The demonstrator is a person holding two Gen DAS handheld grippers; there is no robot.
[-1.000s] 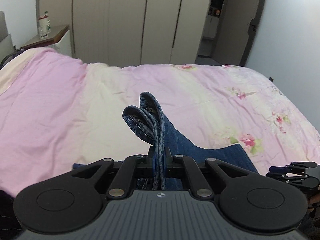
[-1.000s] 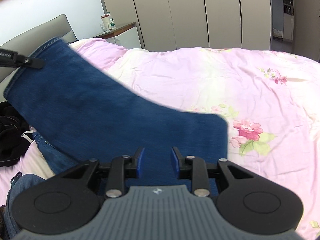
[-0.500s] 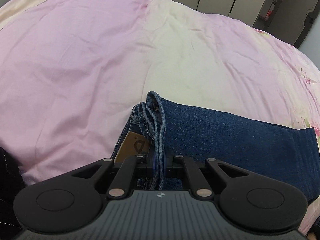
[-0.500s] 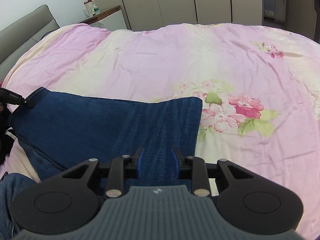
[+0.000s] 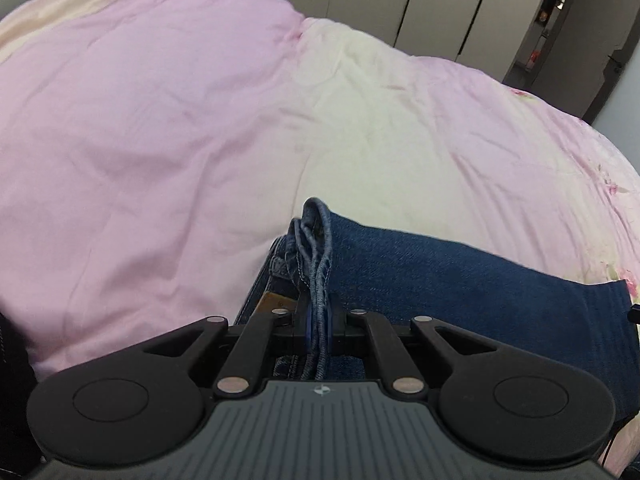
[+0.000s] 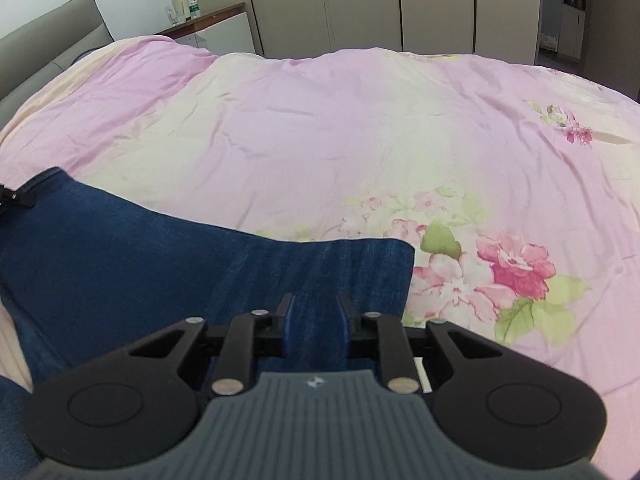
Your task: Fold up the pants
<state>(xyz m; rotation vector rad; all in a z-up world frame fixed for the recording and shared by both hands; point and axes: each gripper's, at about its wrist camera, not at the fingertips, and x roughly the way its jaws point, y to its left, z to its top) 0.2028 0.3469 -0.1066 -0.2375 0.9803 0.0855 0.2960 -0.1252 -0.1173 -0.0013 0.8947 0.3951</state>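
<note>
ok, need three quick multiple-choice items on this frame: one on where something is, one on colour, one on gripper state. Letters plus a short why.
1. Where do the jeans lie?
A. on the nightstand
B. on the bedspread
C. on the floor

2. What colour is the big flower printed on the bedspread beside the jeans?
A. pink
B. blue
C. yellow

3. What is the left gripper doing?
A. open above bare bedspread
B. shut on nothing
C. shut on bunched denim

Key: 1 B, the denim spreads flat over the pink and cream cover in both views. 2 A, the petals are pink with green leaves. 3 C, layered stitched edges of the jeans stand up between its closed fingers. The right gripper has its fingers apart over the denim, with no fold seen pinched.
</note>
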